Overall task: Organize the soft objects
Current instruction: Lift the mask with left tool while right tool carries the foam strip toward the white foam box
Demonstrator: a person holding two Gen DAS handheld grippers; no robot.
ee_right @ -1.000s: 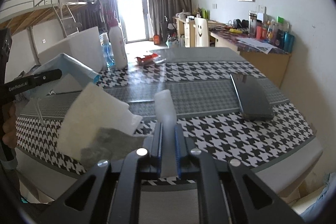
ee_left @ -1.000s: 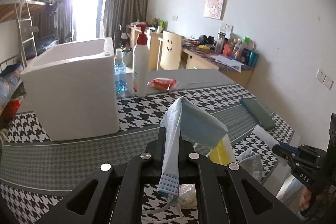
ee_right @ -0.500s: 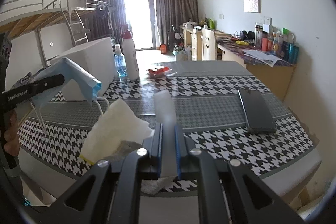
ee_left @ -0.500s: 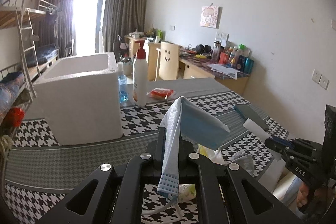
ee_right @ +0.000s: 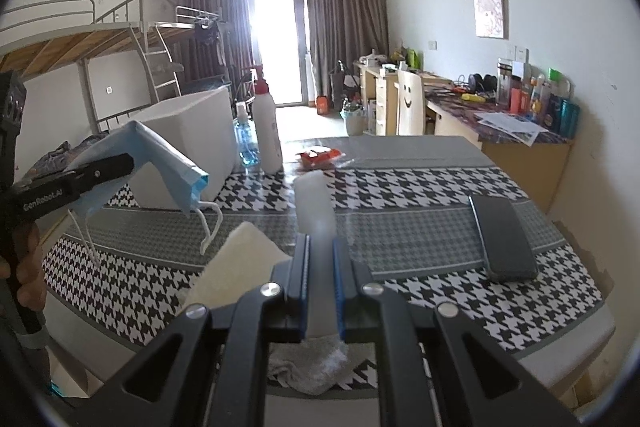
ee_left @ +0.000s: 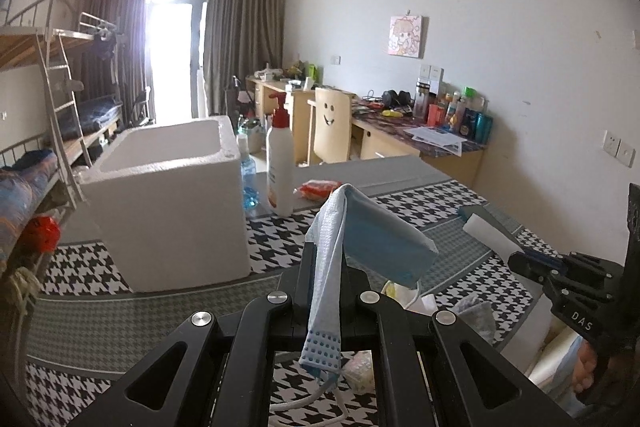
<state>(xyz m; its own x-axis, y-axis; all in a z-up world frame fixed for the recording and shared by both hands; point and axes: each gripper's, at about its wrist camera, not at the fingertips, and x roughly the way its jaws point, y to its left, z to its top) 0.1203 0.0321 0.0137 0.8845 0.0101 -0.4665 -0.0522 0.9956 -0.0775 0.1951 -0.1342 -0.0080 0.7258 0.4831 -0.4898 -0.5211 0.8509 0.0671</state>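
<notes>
A light blue face mask (ee_left: 376, 239) hangs folded over my left gripper (ee_left: 326, 255), which is shut on it above the houndstooth tablecloth (ee_left: 80, 267). From the right wrist view the mask (ee_right: 160, 163) droops with its ear loops dangling under the left gripper (ee_right: 100, 167). My right gripper (ee_right: 320, 247) is shut on a white soft sheet (ee_right: 314, 203) that sticks up between the blue pads and hangs down on the left. The right gripper (ee_left: 536, 259) also shows at the right edge of the left wrist view. A grey rag (ee_right: 308, 367) lies on the table below it.
A white foam box (ee_left: 172, 195) stands open-topped at the table's left. Beside it are a pump bottle (ee_left: 280, 167), a small blue bottle (ee_left: 248, 179) and a red packet (ee_left: 320, 187). A dark flat case (ee_right: 504, 239) lies to the right. Small soft scraps (ee_left: 472, 315) lie under the mask.
Both grippers have risen a little above the table with the mask and the white sheet still in them. The white sheet now hangs closer in under the right gripper.
</notes>
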